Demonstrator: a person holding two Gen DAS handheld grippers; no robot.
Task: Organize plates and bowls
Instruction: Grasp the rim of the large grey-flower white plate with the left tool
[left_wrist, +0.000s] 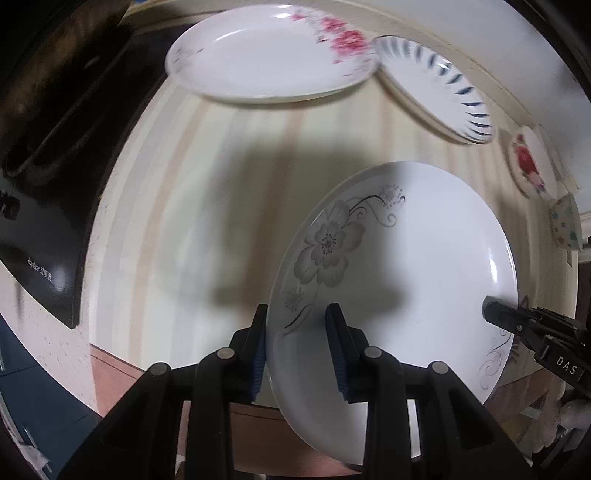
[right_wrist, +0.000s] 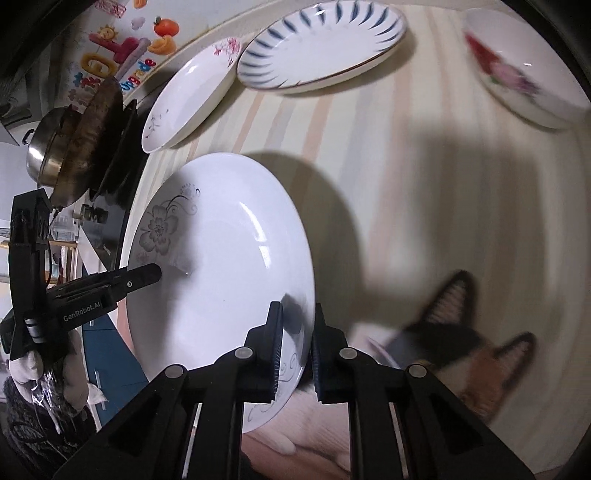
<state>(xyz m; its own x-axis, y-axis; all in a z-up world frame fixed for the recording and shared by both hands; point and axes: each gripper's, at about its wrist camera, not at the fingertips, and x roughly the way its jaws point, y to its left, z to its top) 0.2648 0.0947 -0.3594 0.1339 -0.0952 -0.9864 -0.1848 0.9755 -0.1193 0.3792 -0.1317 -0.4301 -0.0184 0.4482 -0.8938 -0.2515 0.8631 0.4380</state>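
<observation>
Currently, left tool (left_wrist: 297, 347) marked "GenRobot.AI" and right tool (right_wrist: 298, 347) marked "DAS" each clamp opposite rims of the grey-flowered plate (left_wrist: 417, 266) above the striped surface (left_wrist: 207, 177).

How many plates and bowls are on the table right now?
5, possibly more out of view: grey-flower plate at the near edge, gripped by left gripper and right gripper; pink-blossom plate and blue-striped plate at the back; red-rose bowl; dotted cup or bowl far right.
</observation>
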